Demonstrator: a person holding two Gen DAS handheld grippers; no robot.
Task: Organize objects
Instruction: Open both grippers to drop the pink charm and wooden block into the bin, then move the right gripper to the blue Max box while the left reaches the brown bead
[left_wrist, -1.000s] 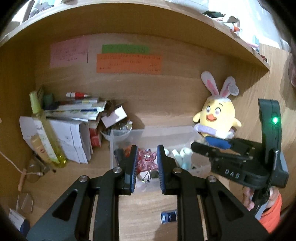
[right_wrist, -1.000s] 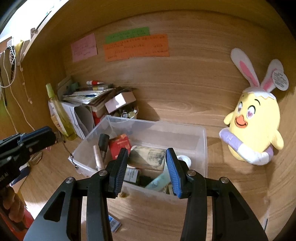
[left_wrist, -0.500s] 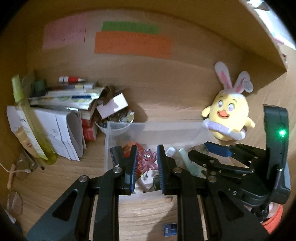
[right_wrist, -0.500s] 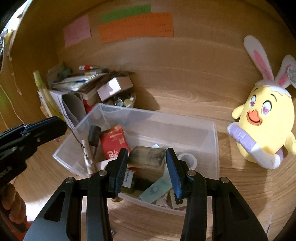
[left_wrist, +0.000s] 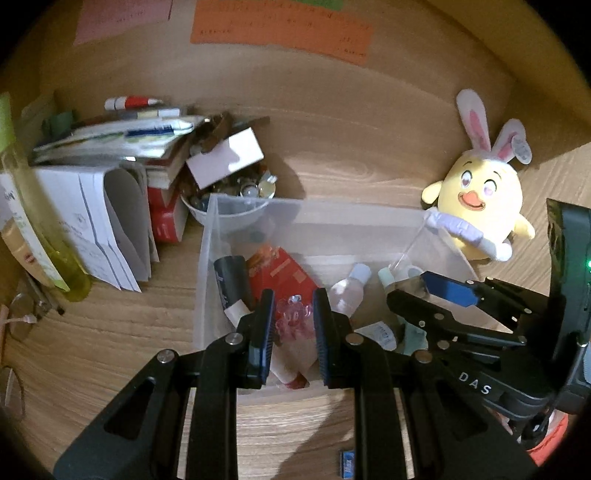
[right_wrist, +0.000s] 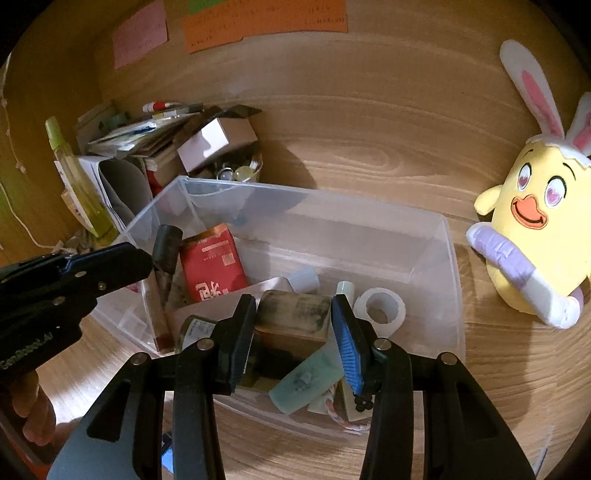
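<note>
My left gripper (left_wrist: 291, 325) is shut on a small pink translucent figure (left_wrist: 290, 319) and hangs over the near left part of a clear plastic bin (left_wrist: 314, 212). My right gripper (right_wrist: 293, 328) is shut on a dark, worn rectangular block (right_wrist: 293, 314) over the bin's (right_wrist: 436, 258) near side. The bin holds a red packet (right_wrist: 212, 264), a black-capped tube (right_wrist: 166, 247), a tape roll (right_wrist: 380, 308), a pale green tube (right_wrist: 306, 380) and small bottles. In the left wrist view the right gripper (left_wrist: 443, 291) is at the right.
A yellow plush chick with rabbit ears (right_wrist: 535, 229) leans on the wooden back wall at the right. Left of the bin are stacked papers and books (left_wrist: 110, 147), a white box (left_wrist: 225, 157), a bowl of trinkets (left_wrist: 236, 195) and a yellow-green bottle (left_wrist: 40, 240). A small blue card (left_wrist: 347, 461) lies on the desk in front.
Both grippers have come down and forward toward the bin, each keeping its object; the bin now looks larger and sits right under the fingers.
</note>
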